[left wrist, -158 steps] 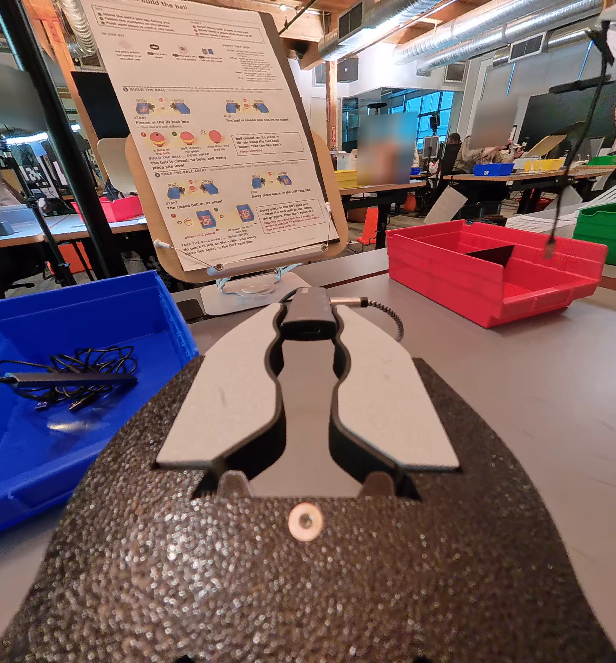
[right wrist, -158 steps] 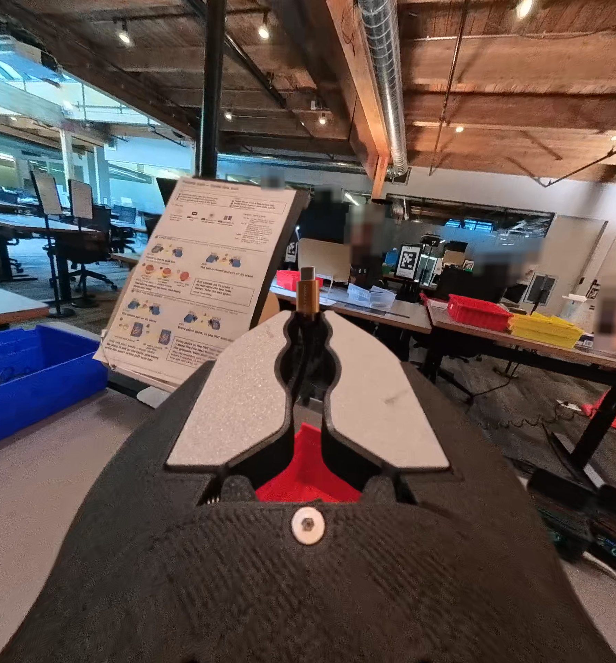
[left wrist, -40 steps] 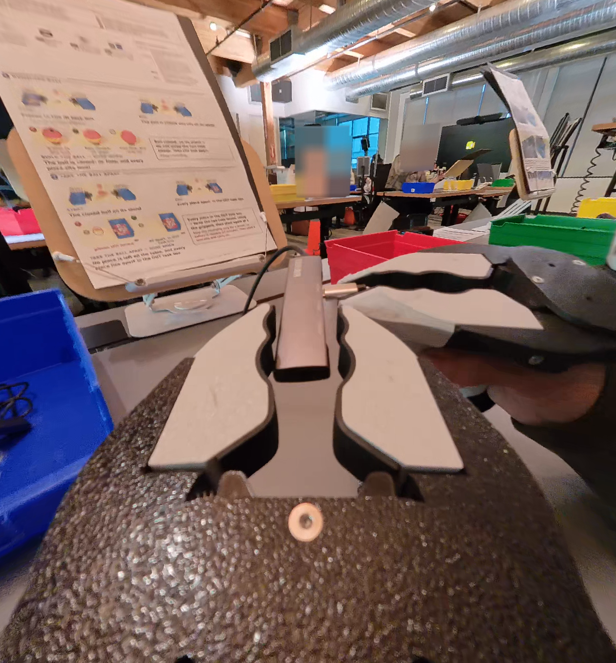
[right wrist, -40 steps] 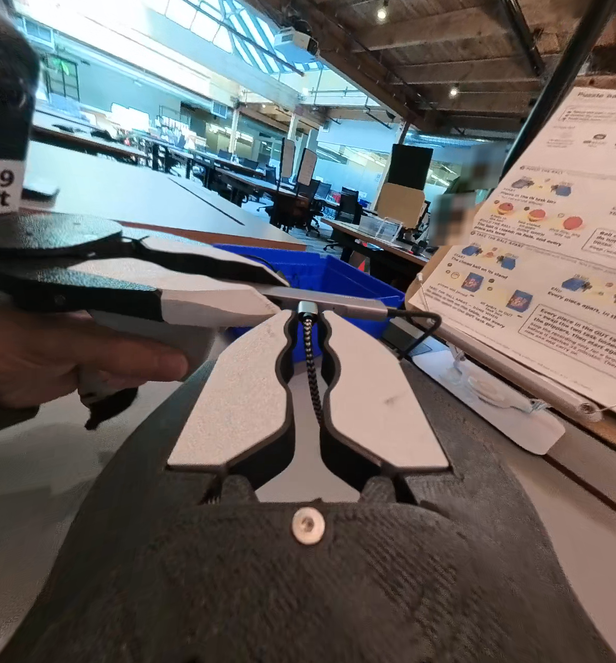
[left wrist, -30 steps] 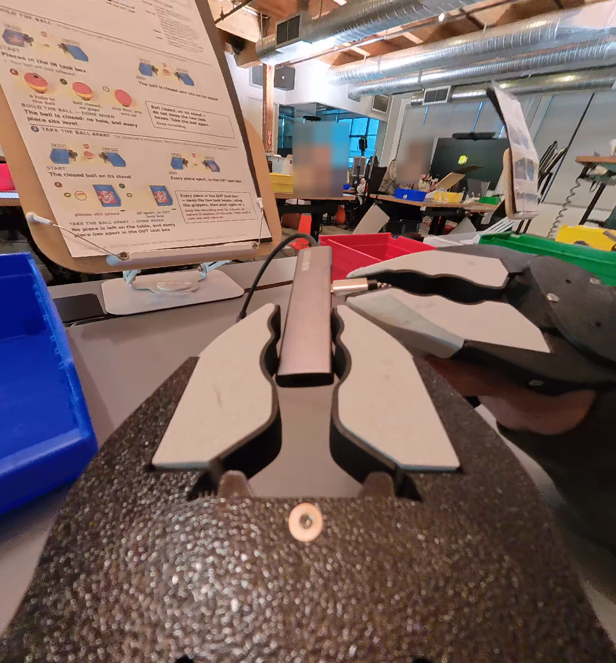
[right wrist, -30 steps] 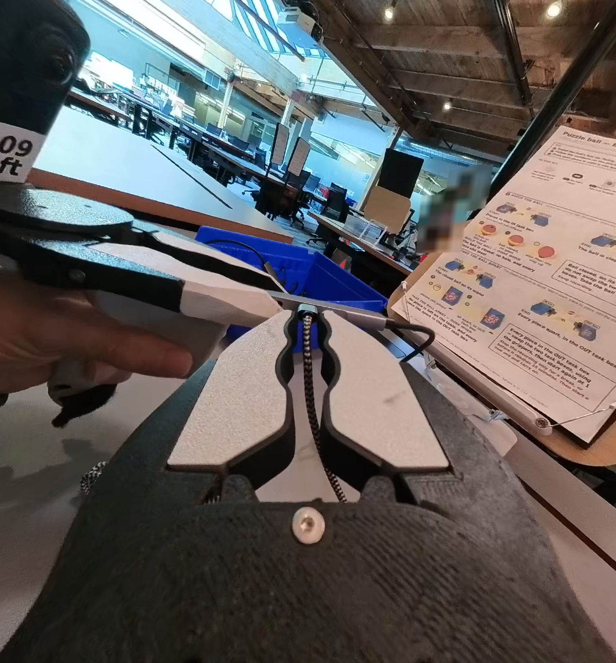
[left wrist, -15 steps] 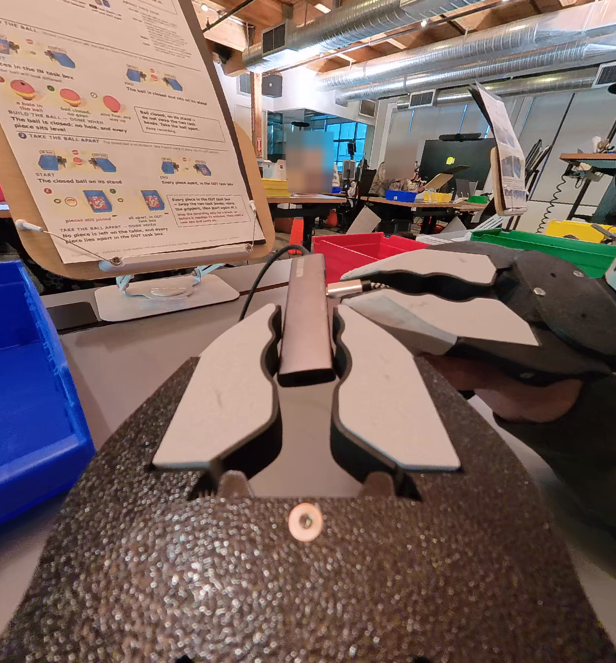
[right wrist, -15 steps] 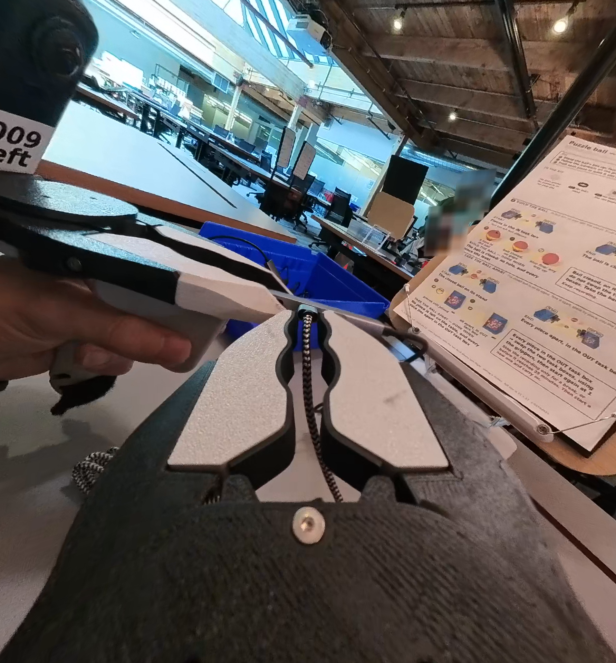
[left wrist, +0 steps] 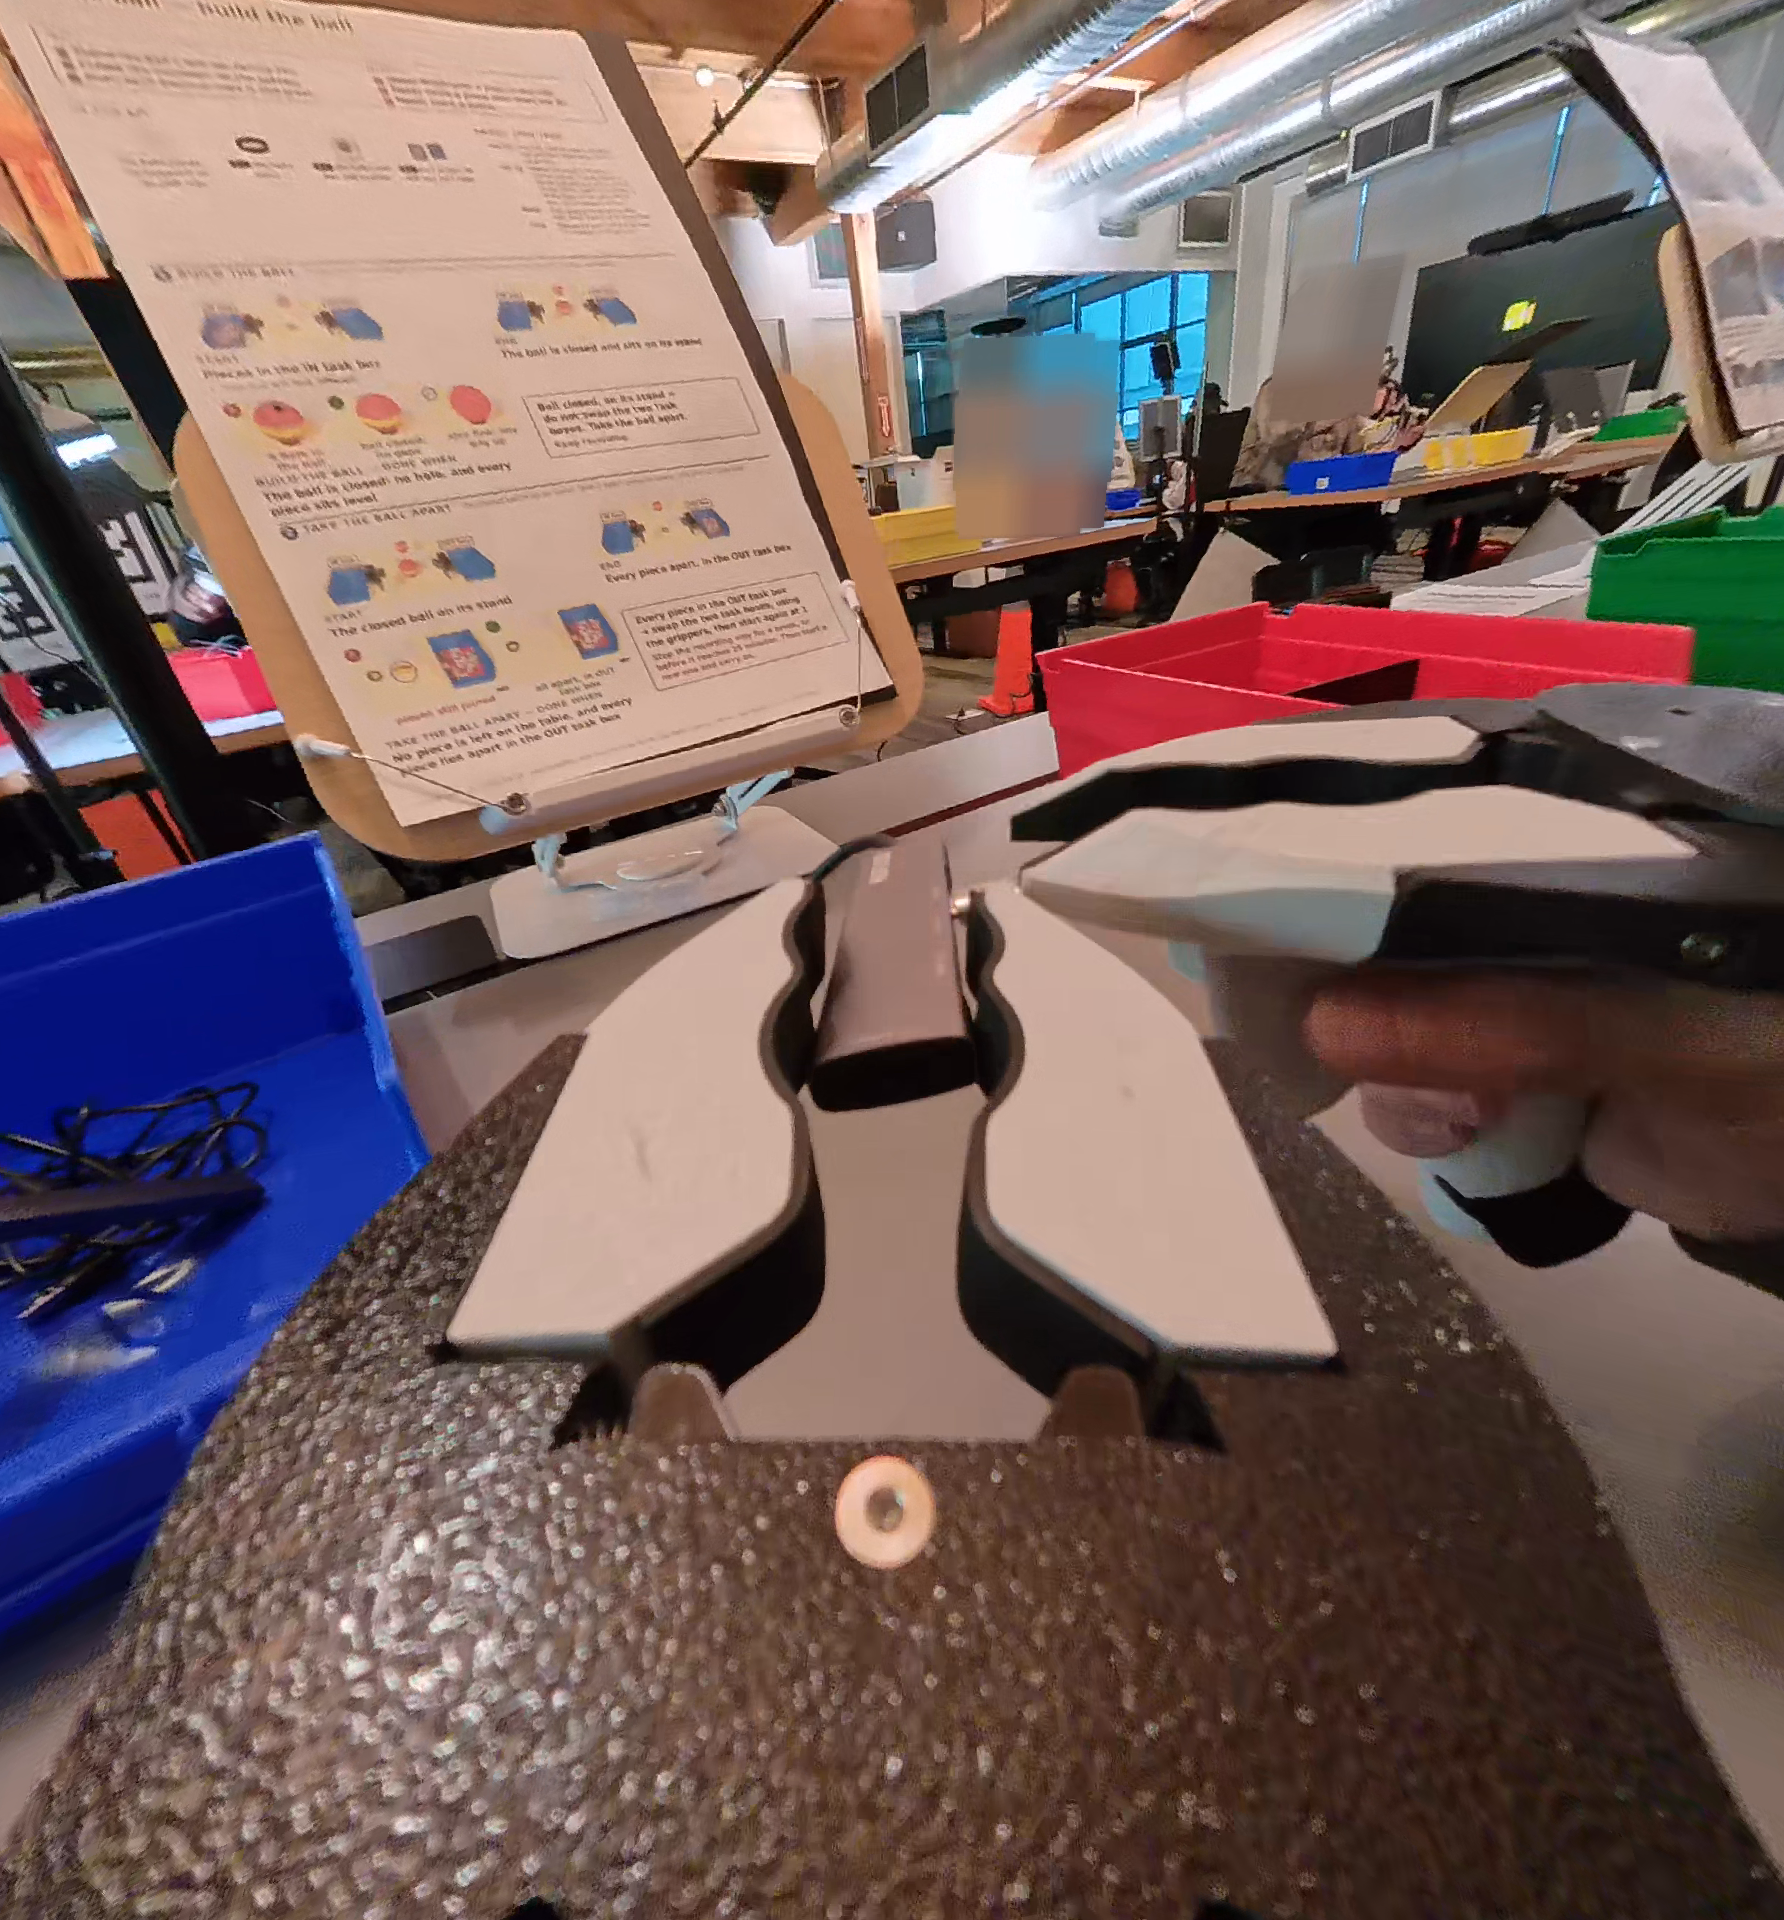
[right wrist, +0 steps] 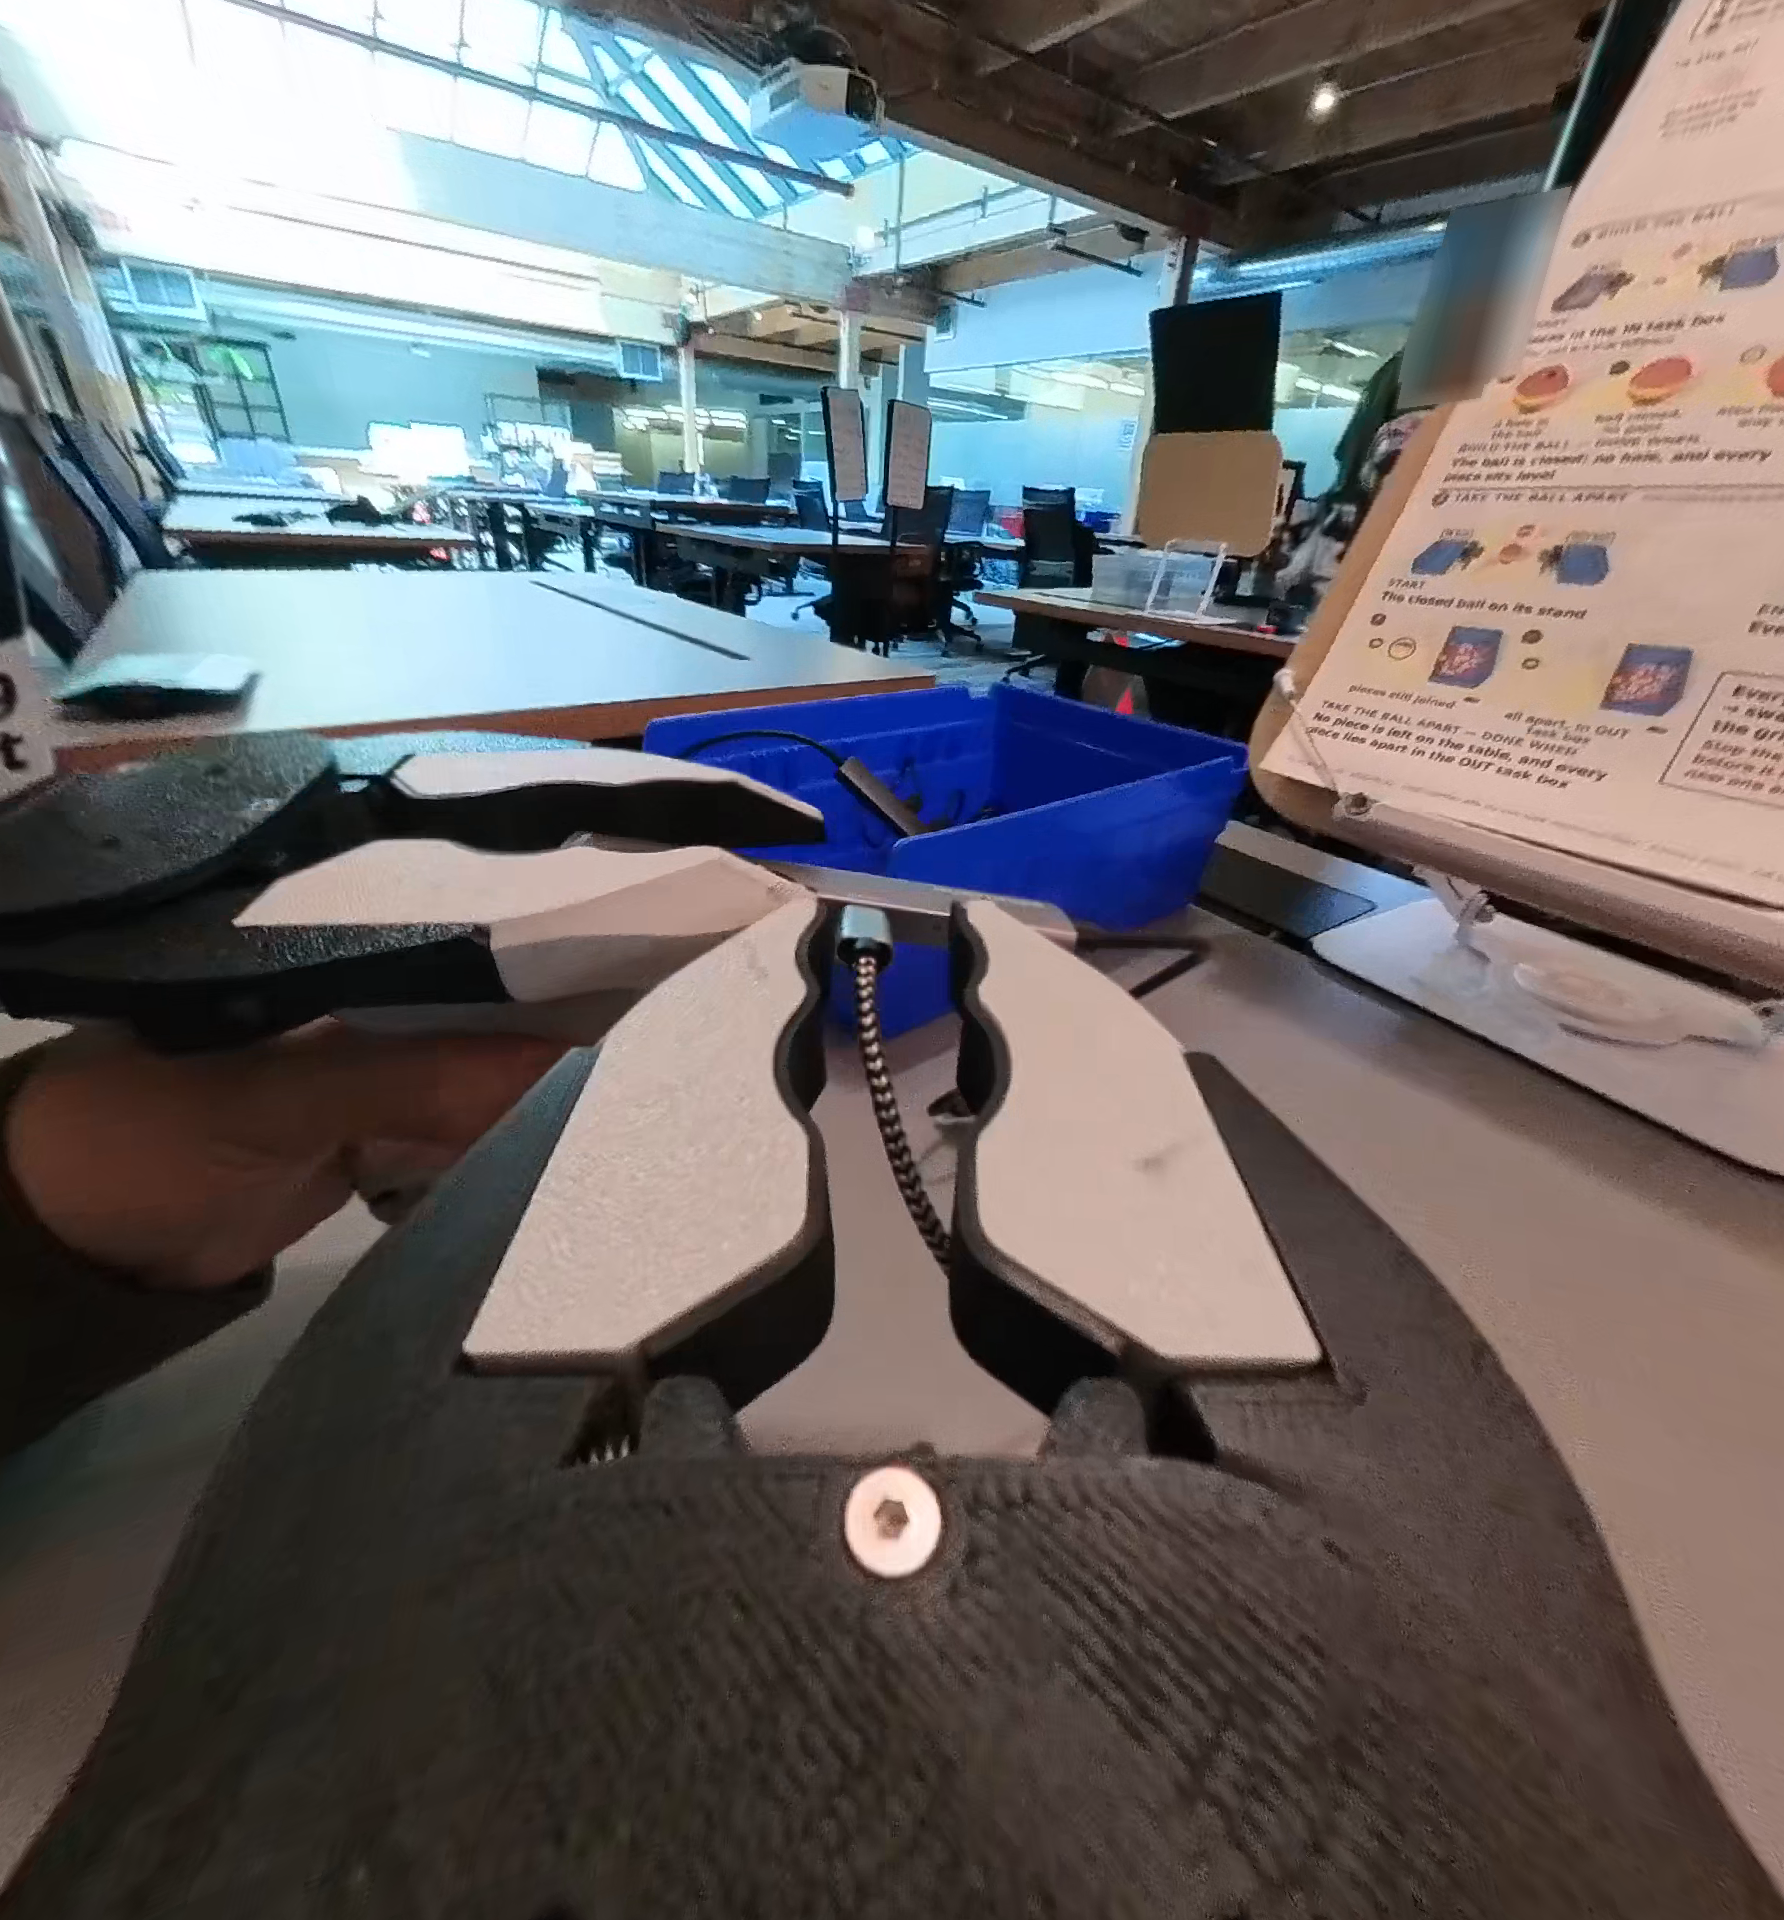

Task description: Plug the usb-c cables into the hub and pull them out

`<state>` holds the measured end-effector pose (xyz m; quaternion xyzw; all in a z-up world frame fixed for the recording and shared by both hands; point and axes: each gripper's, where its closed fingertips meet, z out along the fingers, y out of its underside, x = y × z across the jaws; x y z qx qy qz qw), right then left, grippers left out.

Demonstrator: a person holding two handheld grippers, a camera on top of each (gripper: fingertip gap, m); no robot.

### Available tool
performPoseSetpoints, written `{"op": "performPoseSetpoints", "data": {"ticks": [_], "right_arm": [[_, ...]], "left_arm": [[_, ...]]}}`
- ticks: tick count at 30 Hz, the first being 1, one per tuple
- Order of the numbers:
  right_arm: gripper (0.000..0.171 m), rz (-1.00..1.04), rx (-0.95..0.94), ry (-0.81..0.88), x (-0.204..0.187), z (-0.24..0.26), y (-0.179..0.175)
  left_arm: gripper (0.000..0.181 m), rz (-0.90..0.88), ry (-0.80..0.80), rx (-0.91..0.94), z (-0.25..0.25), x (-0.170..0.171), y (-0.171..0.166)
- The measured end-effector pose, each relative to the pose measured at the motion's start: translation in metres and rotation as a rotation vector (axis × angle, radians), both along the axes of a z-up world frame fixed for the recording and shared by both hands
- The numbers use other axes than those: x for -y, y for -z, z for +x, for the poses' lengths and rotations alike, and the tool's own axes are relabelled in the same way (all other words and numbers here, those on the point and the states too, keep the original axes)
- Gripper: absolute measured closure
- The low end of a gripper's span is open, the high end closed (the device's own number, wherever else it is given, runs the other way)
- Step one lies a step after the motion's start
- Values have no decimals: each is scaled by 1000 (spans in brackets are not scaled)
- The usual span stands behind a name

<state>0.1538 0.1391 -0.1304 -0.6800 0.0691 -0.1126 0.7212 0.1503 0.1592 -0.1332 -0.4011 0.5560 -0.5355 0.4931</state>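
Above the tabletop the left tool (left wrist: pixel 888 977) pinches the stiff, light, smooth-sided hub (left wrist: pixel 896 977), while the right tool (right wrist: pixel 886 925) stands spread around the limp braided cable's (right wrist: pixel 893 1122) rigid plug (right wrist: pixel 860 928), the proper hold.

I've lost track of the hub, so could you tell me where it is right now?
In the left wrist view the hub sits clamped between the left gripper fingers, with the right gripper at its right side, in front of the instruction board.
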Motion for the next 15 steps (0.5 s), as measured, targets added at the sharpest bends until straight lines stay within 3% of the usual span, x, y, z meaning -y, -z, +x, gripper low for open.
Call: {"op": "performPoseSetpoints", "data": {"ticks": [3,8,15], "right_arm": [[144,65,-177,-57,4,5,1],[135,259,-761,-230,14,24,8],[135,174,-949,-330,12,16,23]], "left_arm": [[156,37,-6,14,-1,-1,-1],[155,129,14,45,-4,10,-7],[155,329,35,154,-14,29,-21]]}}
